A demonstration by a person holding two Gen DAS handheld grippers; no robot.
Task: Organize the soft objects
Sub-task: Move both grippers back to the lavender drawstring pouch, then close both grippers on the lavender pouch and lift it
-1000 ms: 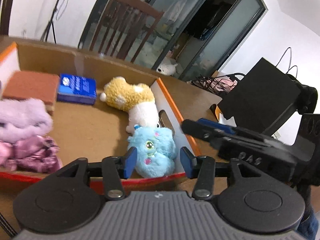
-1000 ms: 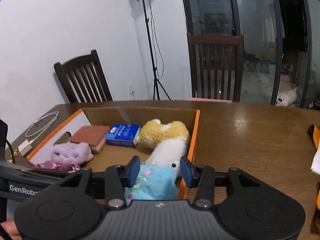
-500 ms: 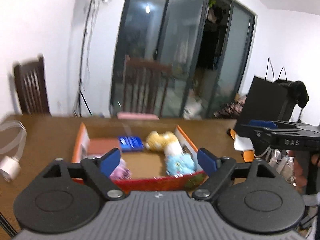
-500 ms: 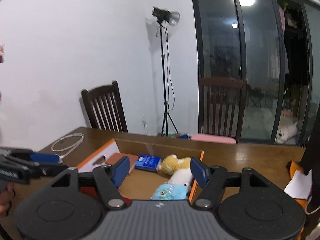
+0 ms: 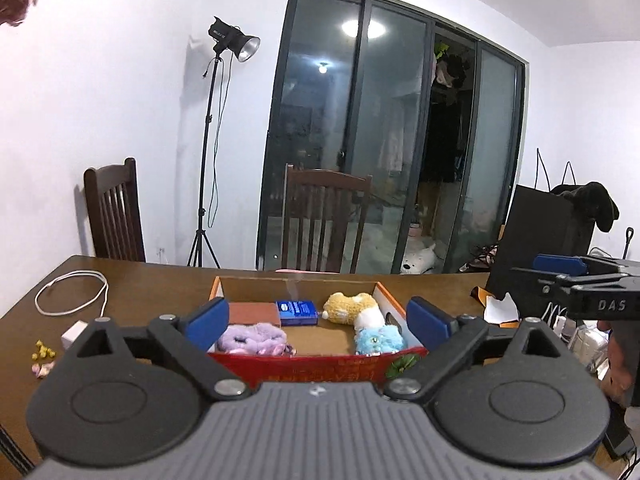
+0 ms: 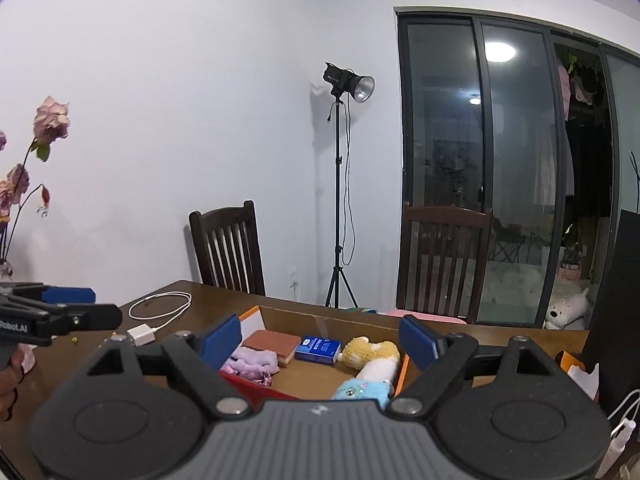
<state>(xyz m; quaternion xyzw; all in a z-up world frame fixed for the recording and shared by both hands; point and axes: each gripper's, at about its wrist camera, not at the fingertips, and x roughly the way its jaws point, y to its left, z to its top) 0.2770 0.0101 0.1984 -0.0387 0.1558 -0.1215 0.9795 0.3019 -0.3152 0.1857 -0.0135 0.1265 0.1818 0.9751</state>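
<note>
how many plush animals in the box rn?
2. The yellow-and-white plush lies along the right wall of the cardboard box; the blue plush sits in the near right corner. Others may be hidden.

Both claws are now drawn back and raised away from the cardboard box (image 5: 304, 280), which a second ago filled the near part of each view and now sits small and farther off on the surface (image 5: 160, 280). The left claw (image 5: 318, 318), then narrowed around the blue plush (image 5: 378, 339), now stands spread wide and holds nothing. The right claw (image 6: 320, 338), then also narrowed over that plush, is likewise spread wide and holds nothing. The plush lies released in the box's near right corner.
</note>
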